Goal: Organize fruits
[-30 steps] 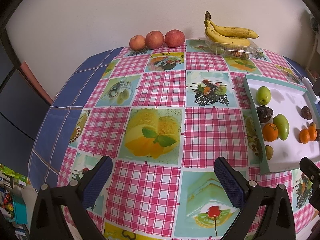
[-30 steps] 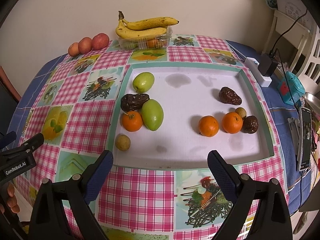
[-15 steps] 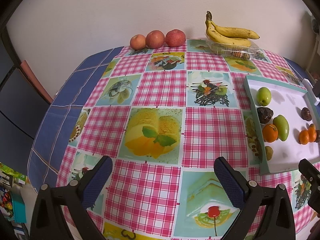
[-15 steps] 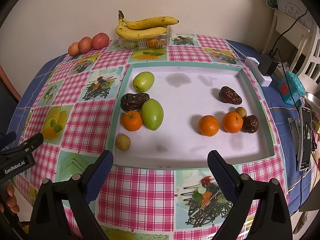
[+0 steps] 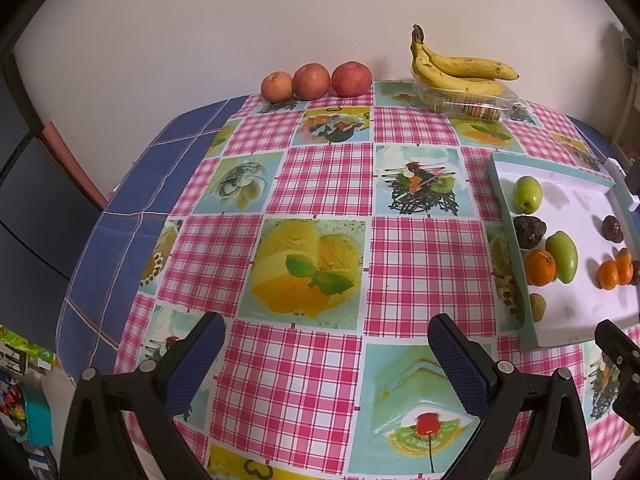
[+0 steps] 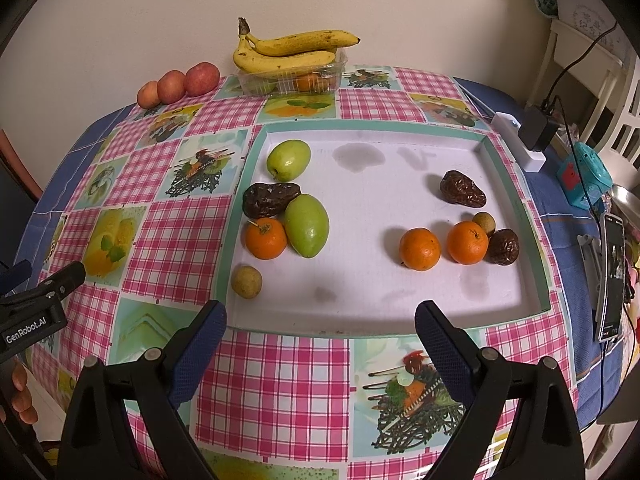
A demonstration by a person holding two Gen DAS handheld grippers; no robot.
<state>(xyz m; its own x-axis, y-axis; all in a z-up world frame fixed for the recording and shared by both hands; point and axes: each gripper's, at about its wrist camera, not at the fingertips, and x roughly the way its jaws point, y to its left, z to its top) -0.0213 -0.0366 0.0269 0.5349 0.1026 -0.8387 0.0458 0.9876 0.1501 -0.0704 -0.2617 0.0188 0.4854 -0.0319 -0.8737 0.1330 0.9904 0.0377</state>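
Fruits lie in two loose clusters inside the white tray (image 6: 400, 148) on the counter (image 6: 280, 380). Left cluster: a round green fruit (image 6: 289, 159), a dark wrinkled fruit (image 6: 269, 199), an oval green fruit (image 6: 307, 225), an orange (image 6: 265, 238) and a small tan fruit (image 6: 247, 282). Right cluster: two oranges (image 6: 420, 249) side by side, two dark fruits (image 6: 463, 189) and a small tan one (image 6: 484, 224). Each cluster mixes kinds, so like is not grouped with like; whether this is a sorted or an unsorted layout cannot be settled from the arrangement alone.

The right claw (image 6: 320, 340) hangs wide and empty at the tray's near rim, centred between the clusters (a position from which either is reachable). The left claw (image 5: 326, 354) is likewise wide and empty, over bare cloth well left of the tray.

The right wrist view shows the whole tray floor; the left wrist view cuts off its right part but shows the three apples (image 5: 316, 81) and bananas (image 5: 460, 70) on a clear punnet (image 5: 472, 102) at the wall more squarely.
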